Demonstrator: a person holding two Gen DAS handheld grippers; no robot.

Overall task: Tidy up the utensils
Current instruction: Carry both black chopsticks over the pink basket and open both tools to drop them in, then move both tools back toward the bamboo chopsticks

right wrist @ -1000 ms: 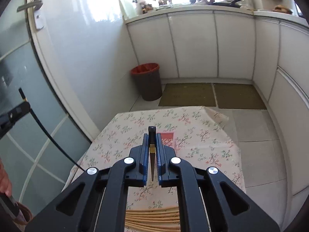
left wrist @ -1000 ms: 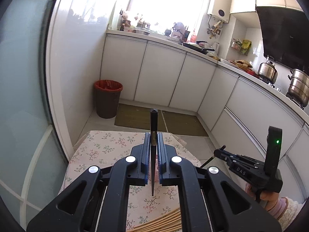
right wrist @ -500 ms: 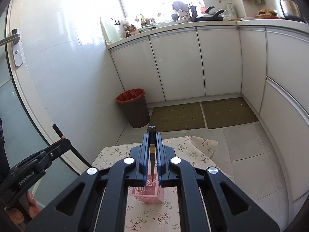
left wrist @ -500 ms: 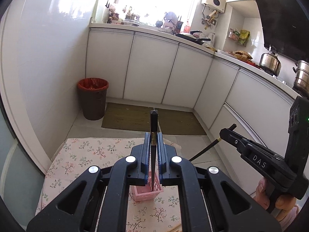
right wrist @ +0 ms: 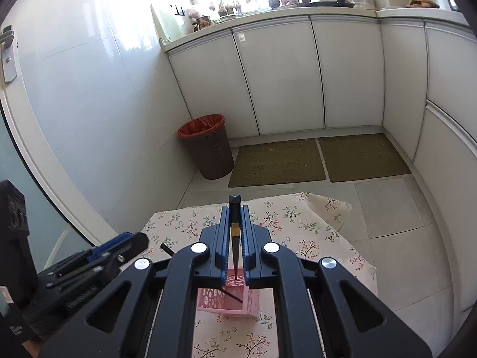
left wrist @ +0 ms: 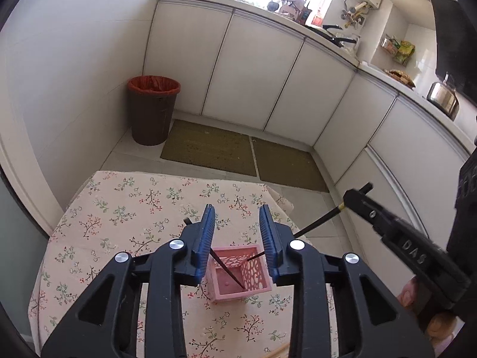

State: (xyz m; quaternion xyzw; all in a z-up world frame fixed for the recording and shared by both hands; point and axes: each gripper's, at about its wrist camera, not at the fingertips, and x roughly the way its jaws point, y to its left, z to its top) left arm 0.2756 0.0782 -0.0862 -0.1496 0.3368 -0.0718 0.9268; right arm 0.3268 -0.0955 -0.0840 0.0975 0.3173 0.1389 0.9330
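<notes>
A pink lattice holder [left wrist: 238, 271] stands on the floral tablecloth [left wrist: 125, 208]. My left gripper [left wrist: 237, 223] is open above it; a black chopstick [left wrist: 226, 271] leans loose inside the holder. My right gripper [right wrist: 235, 223] is shut on a second black chopstick [right wrist: 234, 238] with a gold band, its tip pointing down over the holder [right wrist: 226, 299]. In the left wrist view the right gripper [left wrist: 354, 198] comes in from the right, and its chopstick [left wrist: 316, 223] slants toward the holder. The left gripper's fingers [right wrist: 119, 250] show at the lower left of the right wrist view.
A brown bin with a red liner [left wrist: 153, 109] stands on the floor by the wall. Two mats [left wrist: 208, 147] lie before white cabinets [left wrist: 253, 74]. A light wooden chopstick tip [left wrist: 280, 349] lies on the table's near edge. A kettle [left wrist: 442, 98] sits on the counter.
My left gripper has opened and its chopstick has dropped into the pink holder. Both grippers have tilted down over the holder; the right one still holds its chopstick.
</notes>
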